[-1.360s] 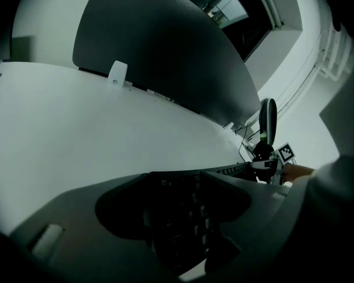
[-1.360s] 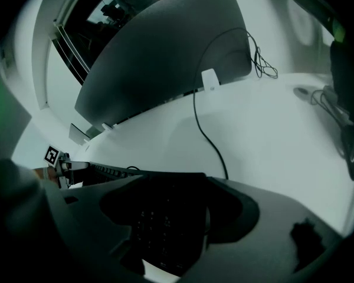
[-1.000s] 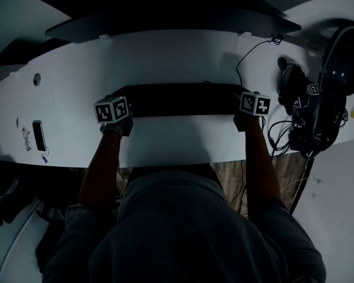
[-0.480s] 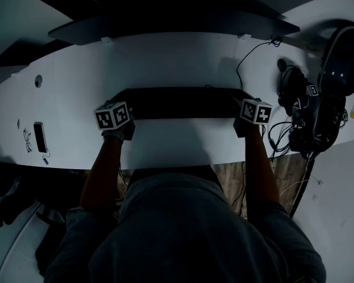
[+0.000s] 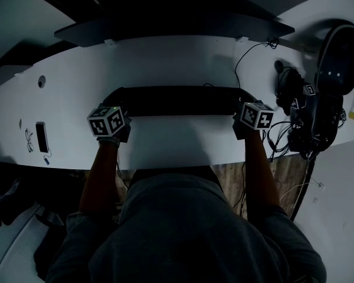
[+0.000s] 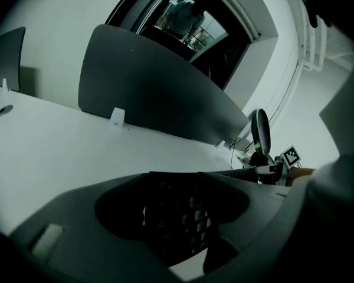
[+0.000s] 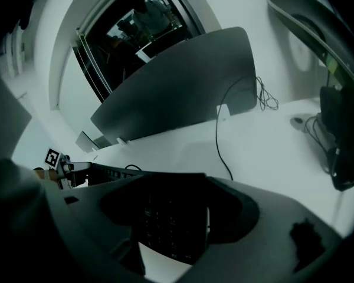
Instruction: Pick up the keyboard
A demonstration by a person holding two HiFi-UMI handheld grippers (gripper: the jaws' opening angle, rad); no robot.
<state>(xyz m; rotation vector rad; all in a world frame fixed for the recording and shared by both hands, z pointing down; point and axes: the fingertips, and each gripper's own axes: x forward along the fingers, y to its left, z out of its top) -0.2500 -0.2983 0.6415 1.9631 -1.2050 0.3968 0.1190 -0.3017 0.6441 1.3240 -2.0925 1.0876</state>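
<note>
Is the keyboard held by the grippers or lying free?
Held: the keyboard has its ends clamped in the left gripper and right gripper.

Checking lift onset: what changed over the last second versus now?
The keyboard rose from the desk toward the camera, carried by the left tool and right tool, each clamped on an end throughout. The phone and cables stayed put.

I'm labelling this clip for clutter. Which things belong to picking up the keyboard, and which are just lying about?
In the job: long black keyboard, gripped at its ends by left tongs and right tongs.
Lying about: dark flat phone, tangle of black cables, grey divider panel.
</note>
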